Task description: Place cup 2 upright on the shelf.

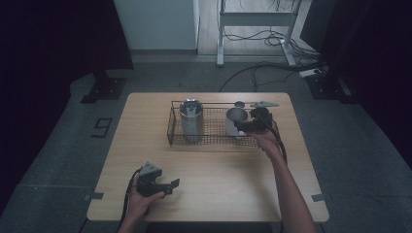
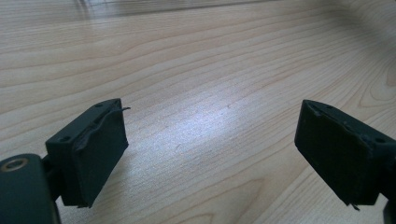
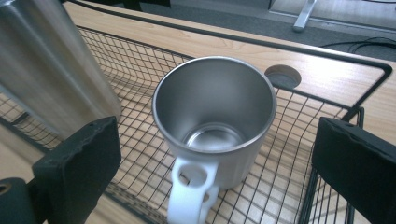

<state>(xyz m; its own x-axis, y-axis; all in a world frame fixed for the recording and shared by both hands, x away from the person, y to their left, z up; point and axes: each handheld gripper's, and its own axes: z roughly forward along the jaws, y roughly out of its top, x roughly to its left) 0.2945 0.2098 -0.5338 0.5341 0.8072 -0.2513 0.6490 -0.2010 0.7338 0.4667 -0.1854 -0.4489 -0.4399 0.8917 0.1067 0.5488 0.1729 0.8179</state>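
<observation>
A steel mug (image 3: 215,116) with a white handle (image 3: 189,193) stands upright and empty in the right part of a black wire basket (image 1: 208,141). My right gripper (image 3: 215,158) is open just in front of the mug, its jaws either side of the handle without touching it; in the high view this gripper (image 1: 248,126) sits at the basket's right end beside the mug (image 1: 235,119). A taller steel tumbler (image 1: 190,119) stands in the basket's left part. My left gripper (image 1: 171,186) rests open low over bare wood near the table's front left, nothing between its fingers (image 2: 95,154).
The wooden table (image 1: 209,194) has a round cable hole (image 3: 282,76) behind the basket. The basket's rim (image 3: 373,65) rises around the mug. Beyond the table are a white desk frame (image 1: 255,22), floor cables and dark stands.
</observation>
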